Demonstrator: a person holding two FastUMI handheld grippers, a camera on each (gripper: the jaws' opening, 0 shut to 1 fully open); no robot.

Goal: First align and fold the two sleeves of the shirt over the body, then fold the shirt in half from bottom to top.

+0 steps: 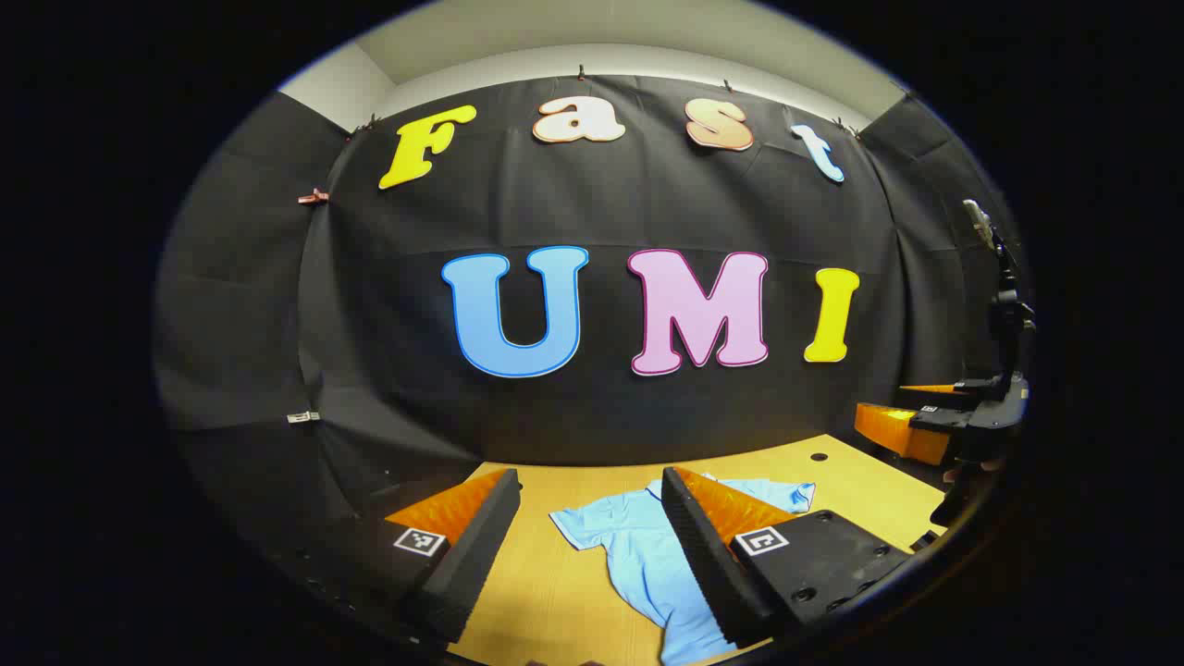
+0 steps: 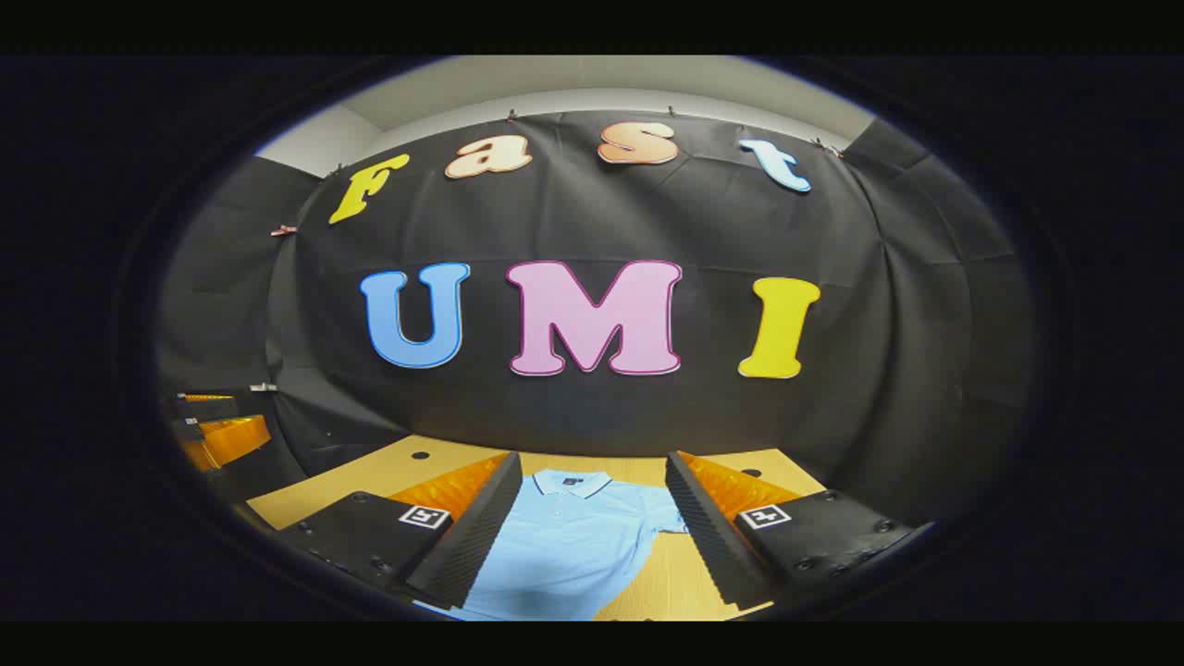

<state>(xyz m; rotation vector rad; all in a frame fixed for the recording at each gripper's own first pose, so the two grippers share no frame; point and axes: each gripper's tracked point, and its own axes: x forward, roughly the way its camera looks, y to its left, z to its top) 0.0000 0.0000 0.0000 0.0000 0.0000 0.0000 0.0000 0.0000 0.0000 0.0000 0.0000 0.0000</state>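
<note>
The left gripper view is looking from above the desk (image 1: 573,518) toward the booth's back wall, with the light-blue shirt (image 1: 638,555) lying below and the right claw (image 1: 925,421) showing at its right edge. The right gripper view is facing the same wall, with the shirt (image 2: 564,546) closer below. Both views are sharing wall, desk and shirt.

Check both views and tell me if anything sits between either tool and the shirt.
Nothing visible does. The left tool and the right tool are both open above the wooden table, with the light blue shirt lying flat straight ahead of their fingers. No other object lies on the shirt.
</note>
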